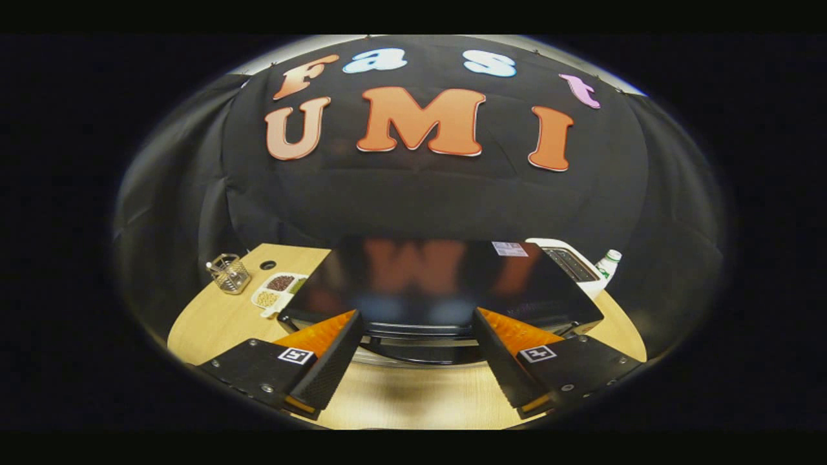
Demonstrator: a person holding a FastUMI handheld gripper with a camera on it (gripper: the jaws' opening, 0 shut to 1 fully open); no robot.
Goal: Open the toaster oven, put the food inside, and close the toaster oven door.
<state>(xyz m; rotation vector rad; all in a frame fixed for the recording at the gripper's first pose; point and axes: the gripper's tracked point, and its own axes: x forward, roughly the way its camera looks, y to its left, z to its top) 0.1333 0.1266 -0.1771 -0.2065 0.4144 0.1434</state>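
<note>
Gripper view: gripper [417, 336] open above toaster oven [446, 284].

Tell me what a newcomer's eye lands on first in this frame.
The glossy black toaster oven dominates: it sits on the wooden table just ahead of the gripper, whose fingers stand open with nothing between them. Beside the oven on one side are a wire basket and a divided snack dish. At its other side sits a white toaster and, beyond that, a bottle.
</note>
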